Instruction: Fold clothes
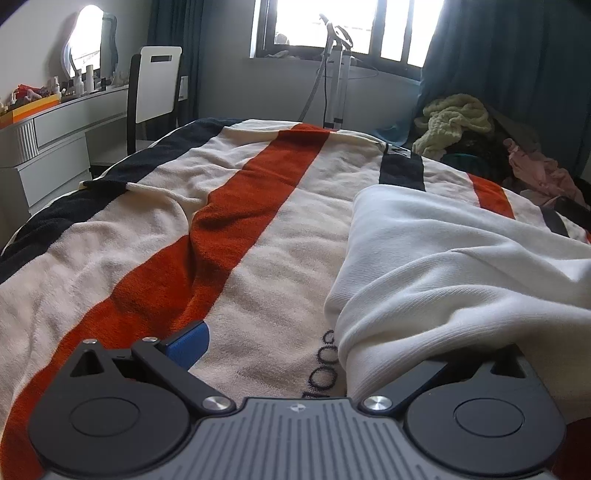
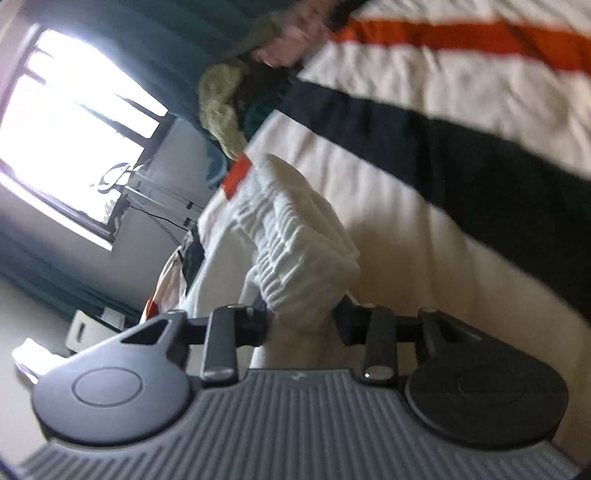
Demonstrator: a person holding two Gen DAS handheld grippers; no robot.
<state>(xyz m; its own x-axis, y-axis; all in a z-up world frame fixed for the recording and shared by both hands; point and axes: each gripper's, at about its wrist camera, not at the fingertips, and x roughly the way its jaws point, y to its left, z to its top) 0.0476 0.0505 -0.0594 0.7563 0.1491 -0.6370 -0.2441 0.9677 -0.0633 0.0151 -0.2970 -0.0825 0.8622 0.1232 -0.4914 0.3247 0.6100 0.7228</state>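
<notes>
- Daylight from a window (image 1: 317, 26) fell across a bed spread with a striped blanket (image 1: 258, 229) in cream, orange and black.
- A white garment (image 1: 461, 266) lay on the blanket's right side, draped over the left gripper's (image 1: 310, 350) right finger; its jaws stood wide apart, the blue left pad (image 1: 186, 345) bare.
- The right gripper (image 2: 303, 325) was clamped on the garment's gathered elastic edge (image 2: 295, 236), in a tilted, blurred view.
- A heap of clothes (image 1: 480, 147) sat at the far corner.

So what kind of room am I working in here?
Most likely a bedroom: a bed under a striped blanket, a dressing table with a mirror, and a clothes pile.
</notes>
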